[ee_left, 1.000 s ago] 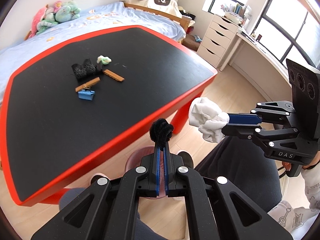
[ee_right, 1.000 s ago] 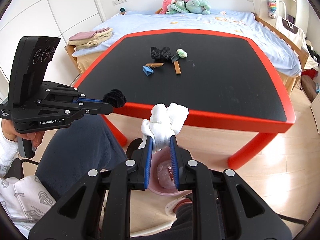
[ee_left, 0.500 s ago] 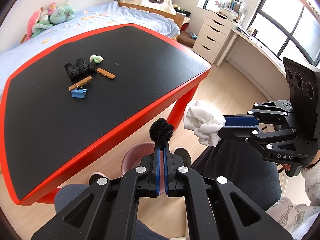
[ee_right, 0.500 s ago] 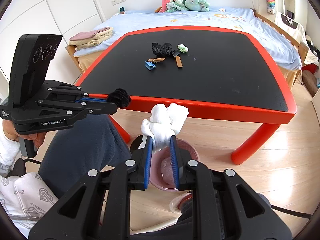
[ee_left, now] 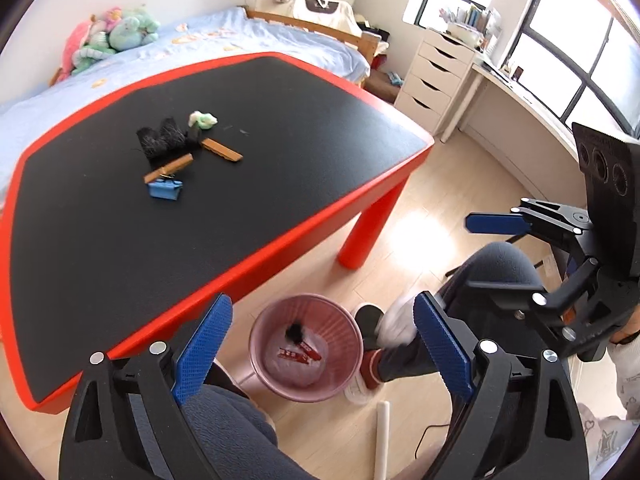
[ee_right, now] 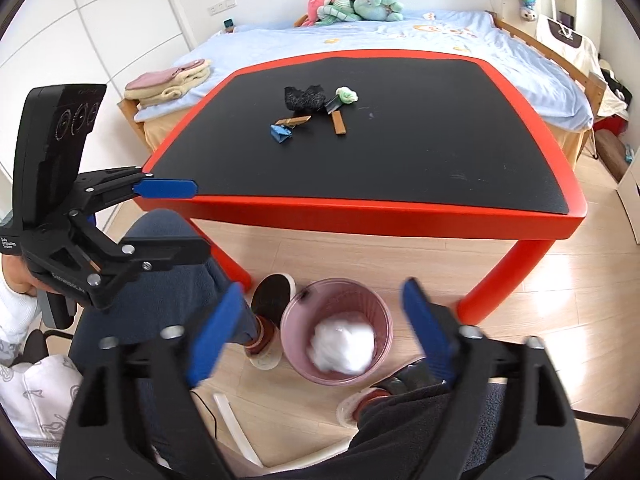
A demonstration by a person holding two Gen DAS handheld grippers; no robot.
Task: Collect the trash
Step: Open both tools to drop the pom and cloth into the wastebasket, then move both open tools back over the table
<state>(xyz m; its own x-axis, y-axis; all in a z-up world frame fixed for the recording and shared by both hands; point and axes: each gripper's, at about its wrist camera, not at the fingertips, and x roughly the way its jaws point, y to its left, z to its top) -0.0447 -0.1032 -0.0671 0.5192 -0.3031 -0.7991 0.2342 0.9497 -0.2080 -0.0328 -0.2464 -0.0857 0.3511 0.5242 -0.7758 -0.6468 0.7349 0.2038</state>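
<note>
Both grippers hang open and empty over a pink trash bin (ee_left: 352, 372) (ee_right: 384, 312) on the floor. My left gripper (ee_left: 320, 344) has its jaws wide apart; a black fuzzy scrap (ee_left: 295, 332) and a red wrapper (ee_left: 300, 356) lie in the bin below it. My right gripper (ee_right: 316, 328) is wide open; the white crumpled tissue (ee_right: 343, 346) is blurred, falling into the bin, and shows in the left wrist view (ee_left: 396, 320). Several scraps stay on the table: black fuzzy lumps (ee_left: 160, 142) (ee_right: 303, 98), brown sticks (ee_left: 222, 151) (ee_right: 339, 123), a blue paper piece (ee_left: 165, 191) (ee_right: 280, 133), a green-white wad (ee_left: 203, 119) (ee_right: 346, 95).
The red-rimmed black table (ee_left: 280, 236) (ee_right: 360, 204) stands ahead with a red leg (ee_left: 370, 228) beside the bin. The person's legs and shoes (ee_left: 366, 360) (ee_right: 272, 292) flank the bin. A bed (ee_right: 360, 36) lies behind; white drawers (ee_left: 436, 76) stand at right.
Both grippers opened. The black fuzzy scrap dropped from my left gripper into the bin, and the white tissue left my right gripper and falls toward the bin.
</note>
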